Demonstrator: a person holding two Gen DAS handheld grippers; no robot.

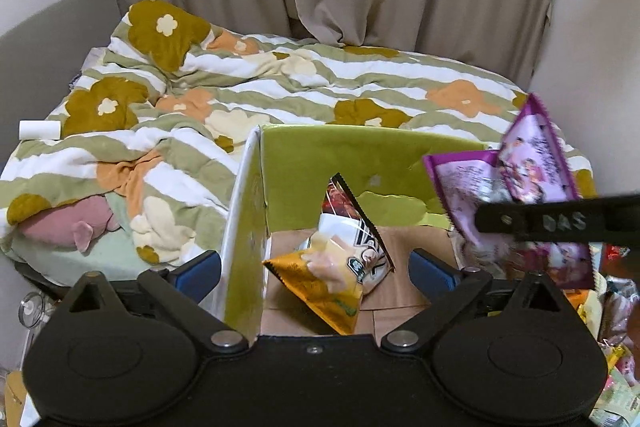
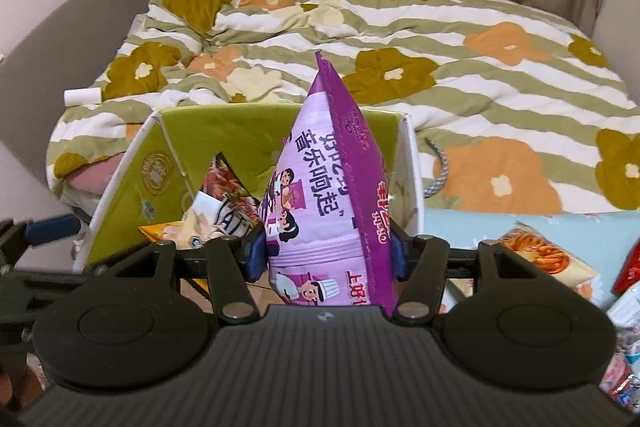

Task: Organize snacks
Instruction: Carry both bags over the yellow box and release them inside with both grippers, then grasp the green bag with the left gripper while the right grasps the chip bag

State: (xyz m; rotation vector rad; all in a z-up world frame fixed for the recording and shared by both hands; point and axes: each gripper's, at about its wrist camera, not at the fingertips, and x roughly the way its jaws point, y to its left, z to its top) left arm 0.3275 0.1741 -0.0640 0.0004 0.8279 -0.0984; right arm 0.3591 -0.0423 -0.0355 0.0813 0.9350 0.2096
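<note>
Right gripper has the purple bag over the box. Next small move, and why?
Probably lower the right gripper a little into the green box, then release. It is shut on the purple snack bag, which hangs above the opening; two packets already lie inside, and the left gripper, open, straddles the box's left wall.

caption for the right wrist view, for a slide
Right gripper holds a purple snack bag upright over the green box, which already contains other snack packets.
</note>
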